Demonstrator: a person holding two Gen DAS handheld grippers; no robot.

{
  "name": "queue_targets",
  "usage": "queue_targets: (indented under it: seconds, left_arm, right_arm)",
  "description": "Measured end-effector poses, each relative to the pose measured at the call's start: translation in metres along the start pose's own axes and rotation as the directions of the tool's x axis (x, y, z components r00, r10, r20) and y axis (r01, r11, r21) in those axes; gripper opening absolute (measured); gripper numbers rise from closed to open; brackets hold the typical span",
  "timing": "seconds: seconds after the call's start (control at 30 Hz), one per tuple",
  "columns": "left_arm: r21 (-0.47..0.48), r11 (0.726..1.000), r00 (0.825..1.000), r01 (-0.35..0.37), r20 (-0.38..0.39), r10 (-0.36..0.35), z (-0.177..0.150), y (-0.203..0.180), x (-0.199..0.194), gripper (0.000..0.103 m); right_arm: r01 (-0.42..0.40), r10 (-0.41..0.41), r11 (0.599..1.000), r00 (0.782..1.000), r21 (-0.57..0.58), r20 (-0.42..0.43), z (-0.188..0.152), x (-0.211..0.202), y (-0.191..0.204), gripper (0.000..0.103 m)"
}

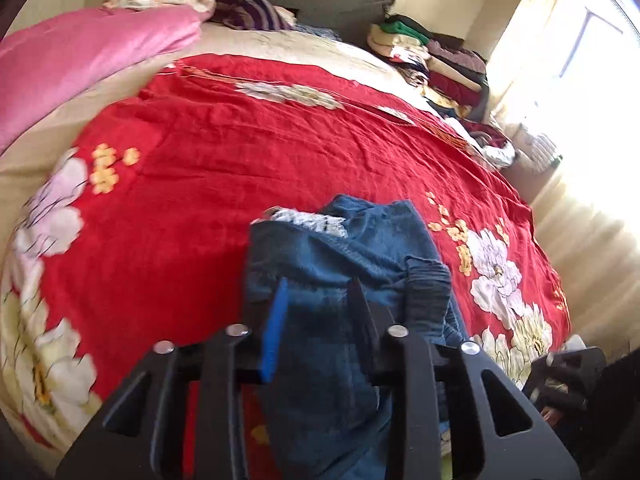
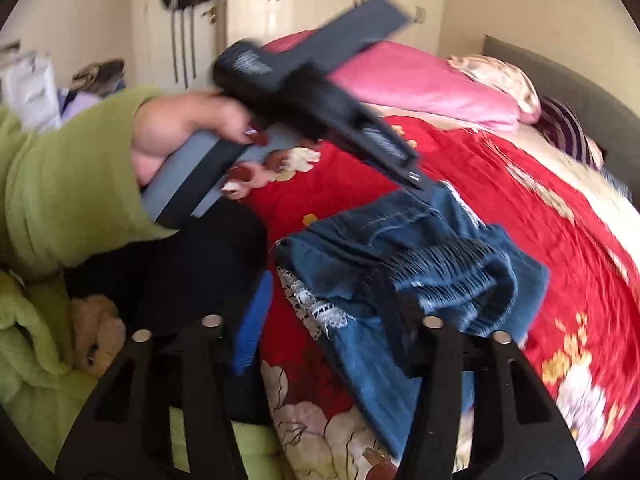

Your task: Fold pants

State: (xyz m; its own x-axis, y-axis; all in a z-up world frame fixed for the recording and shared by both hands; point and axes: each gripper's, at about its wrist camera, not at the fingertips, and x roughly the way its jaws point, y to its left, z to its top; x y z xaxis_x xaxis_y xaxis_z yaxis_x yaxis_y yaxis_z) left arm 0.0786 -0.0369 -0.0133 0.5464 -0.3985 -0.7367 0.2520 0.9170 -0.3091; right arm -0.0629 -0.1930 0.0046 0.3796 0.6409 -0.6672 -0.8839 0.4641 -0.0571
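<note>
both black two-finger grippers, left (image 1: 316,300) and right (image 2: 328,300), pinch bunched blue denim pants (image 1: 360,248); lift evenly, keeping the fabric taut above the red floral bedspread (image 1: 240,152).

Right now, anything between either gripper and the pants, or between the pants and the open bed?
Nothing visible. The jeans already lie between the fingers of the left gripper and the right gripper. The red bedspread ahead shows only cloth; the pink pillow and the clothes pile sit at its far edges.
</note>
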Motion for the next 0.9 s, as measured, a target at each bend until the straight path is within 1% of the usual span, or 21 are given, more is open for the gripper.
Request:
queue_targets:
  seconds: [0.07, 0.17, 0.27, 0.3, 0.37, 0.4, 0.43, 0.47, 0.5, 0.53, 0.6, 0.63, 0.67, 0.7, 0.73, 0.83, 0.9]
  left_arm:
    - [0.018, 1.0, 1.0, 0.0, -0.02, 0.0, 0.003, -0.003, 0.009, 0.028]
    - [0.031, 1.0, 0.998, -0.004, -0.059, 0.006, 0.004, -0.004, 0.025, 0.028]
    - [0.014, 1.0, 0.996, 0.007, -0.084, -0.006, 0.005, 0.002, 0.036, 0.028]
    - [0.003, 1.0, 0.996, 0.016, -0.088, -0.016, 0.006, 0.005, 0.038, 0.028]
    - [-0.004, 1.0, 0.995, 0.028, -0.091, -0.028, 0.007, 0.007, 0.038, 0.028]
    - [-0.005, 1.0, 0.995, 0.031, -0.092, -0.031, 0.007, 0.007, 0.038, 0.028]
    - [-0.007, 0.999, 0.995, 0.033, -0.092, -0.033, 0.007, 0.008, 0.038, 0.028]
    - [-0.01, 0.999, 0.995, 0.034, -0.094, -0.035, 0.007, 0.008, 0.039, 0.028]
    - [-0.017, 0.999, 0.995, 0.038, -0.095, -0.039, 0.007, 0.01, 0.039, 0.028]
    - [-0.024, 0.999, 0.994, 0.046, -0.096, -0.048, 0.007, 0.011, 0.04, 0.028]
    - [-0.035, 0.998, 0.994, 0.06, -0.09, -0.063, 0.006, 0.013, 0.039, 0.028]
    - [-0.039, 0.997, 0.994, 0.066, -0.088, -0.07, 0.006, 0.014, 0.039, 0.028]
    - [-0.045, 0.997, 0.994, 0.07, -0.086, -0.074, 0.006, 0.015, 0.039, 0.028]
    - [-0.05, 0.996, 0.994, 0.074, -0.082, -0.077, 0.005, 0.015, 0.04, 0.028]
    - [-0.051, 0.996, 0.994, 0.072, -0.079, -0.076, 0.005, 0.015, 0.041, 0.028]
    - [-0.059, 0.995, 0.994, 0.078, -0.069, -0.082, 0.004, 0.017, 0.041, 0.028]
    - [-0.058, 0.995, 0.994, 0.084, -0.062, -0.087, 0.003, 0.018, 0.039, 0.029]
  right_arm:
    - [0.003, -0.004, 1.0, 1.0, -0.026, -0.014, 0.004, 0.006, 0.001, 0.039]
    - [0.009, -0.012, 0.994, 1.0, -0.109, -0.025, 0.011, 0.016, 0.006, 0.038]
    - [0.007, -0.02, 0.982, 0.998, -0.188, -0.064, 0.017, 0.029, 0.012, 0.038]
    - [0.017, -0.036, 0.975, 0.996, -0.221, -0.08, 0.019, 0.036, 0.014, 0.038]
    - [0.033, -0.06, 0.969, 0.993, -0.247, -0.102, 0.023, 0.05, 0.015, 0.038]
    - [0.034, -0.063, 0.968, 0.992, -0.247, -0.113, 0.024, 0.056, 0.014, 0.029]
    - [0.013, -0.047, 0.969, 0.99, -0.248, -0.132, 0.024, 0.063, 0.014, 0.012]
    - [-0.039, 0.001, 0.969, 0.988, -0.244, -0.153, 0.023, 0.067, 0.015, 0.005]
    - [-0.084, 0.044, 0.967, 0.985, -0.241, -0.168, 0.021, 0.066, 0.017, 0.004]
    - [-0.152, 0.109, 0.959, 0.977, -0.237, -0.185, 0.02, 0.061, 0.021, 0.001]
    - [-0.232, 0.189, 0.936, 0.966, -0.265, -0.177, 0.016, 0.042, 0.03, 0.001]
    - [-0.228, 0.182, 0.929, 0.967, -0.291, -0.178, 0.012, 0.036, 0.034, 0.001]
    - [-0.205, 0.149, 0.928, 0.97, -0.312, -0.194, 0.006, 0.034, 0.037, 0.001]
    - [-0.195, 0.134, 0.931, 0.969, -0.307, -0.209, 0.002, 0.036, 0.037, 0.001]
    - [-0.196, 0.133, 0.94, 0.964, -0.279, -0.229, -0.004, 0.041, 0.033, 0.001]
    - [-0.159, 0.094, 0.962, 0.956, -0.222, -0.277, -0.019, 0.055, 0.025, 0.001]
    - [-0.158, 0.11, 0.974, 0.955, -0.16, -0.274, -0.024, 0.052, 0.021, 0.002]
